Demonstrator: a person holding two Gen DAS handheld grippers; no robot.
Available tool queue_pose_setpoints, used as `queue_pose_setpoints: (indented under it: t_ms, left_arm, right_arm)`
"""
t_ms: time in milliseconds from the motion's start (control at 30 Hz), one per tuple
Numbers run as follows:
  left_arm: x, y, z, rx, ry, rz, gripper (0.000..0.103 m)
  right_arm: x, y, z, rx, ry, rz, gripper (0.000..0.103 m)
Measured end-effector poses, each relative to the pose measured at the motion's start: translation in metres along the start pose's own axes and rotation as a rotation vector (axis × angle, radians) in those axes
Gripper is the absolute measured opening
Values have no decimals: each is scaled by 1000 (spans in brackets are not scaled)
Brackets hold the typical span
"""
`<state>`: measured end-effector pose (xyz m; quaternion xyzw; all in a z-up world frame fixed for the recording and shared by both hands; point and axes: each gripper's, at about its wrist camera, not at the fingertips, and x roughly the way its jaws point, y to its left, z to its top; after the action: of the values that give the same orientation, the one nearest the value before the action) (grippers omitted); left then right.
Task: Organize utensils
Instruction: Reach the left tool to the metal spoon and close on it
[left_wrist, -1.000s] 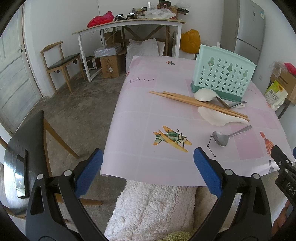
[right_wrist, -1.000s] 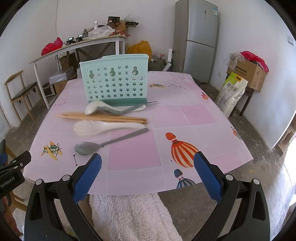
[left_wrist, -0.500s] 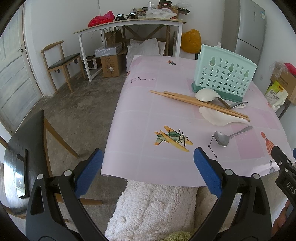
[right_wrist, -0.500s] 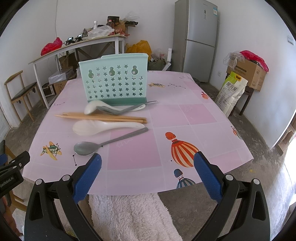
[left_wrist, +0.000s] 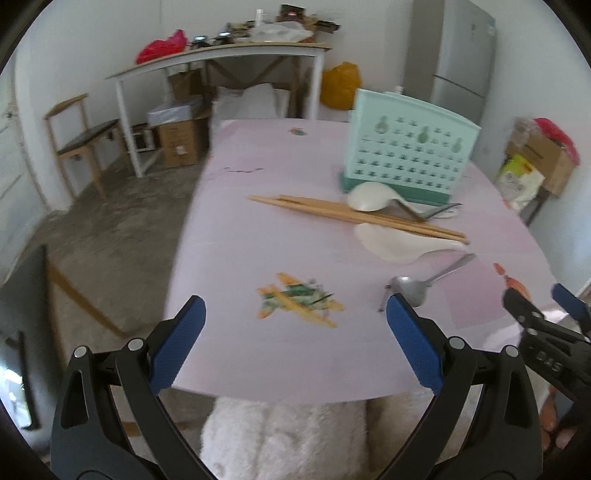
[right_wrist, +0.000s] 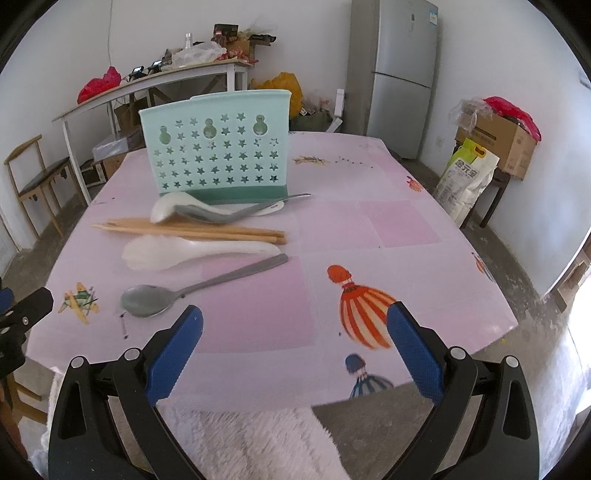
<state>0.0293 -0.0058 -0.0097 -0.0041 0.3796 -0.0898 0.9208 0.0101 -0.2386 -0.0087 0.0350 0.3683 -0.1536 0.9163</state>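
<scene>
Utensils loose on the table, both grippers empty at its near edge.

You hold the left gripper (left_wrist: 295, 339) and the right gripper (right_wrist: 295, 343) with jaws wide apart, clamped on nothing, so your first pick is likely the metal spoon (right_wrist: 192, 290), which lies nearest you and apart from the rest. Take it by the flat handle rather than the bowl, closing across its width, then carry it up and over the top rim of the mint holder (right_wrist: 216, 147). Behind it lie a white spoon (right_wrist: 192, 253), the chopsticks (right_wrist: 192, 230) and, against the holder's base, another white spoon (right_wrist: 173, 206) overlapping a second metal one. Only the right wrist view shows that overlap crisply; the left view is blurred, but it alone shows the right gripper beside the table edge.
</scene>
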Motion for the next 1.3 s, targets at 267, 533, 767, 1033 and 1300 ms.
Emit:
queue_pose_setpoints:
  t_ms: [267,533,767,1033,1300]
  left_arm:
    - [24,-25,8,-18,20,-235,77]
    - [53,-41,5,-81,152,-362,44]
    - [75,-44,1,-128,221,-374,25]
    - [91,-41,5,-184,222,-381,7]
    - [87,-29,4,-181,237,-394,5]
  right_arm:
    - [28,-4,11,-10,8,69,97]
    - [49,-14,17,26,22,113,97]
    - [60,-25,19,69,32,133,97]
    - [59,-37,18,111,22,121,97]
    - [31,-33,30,36,-93,153,97]
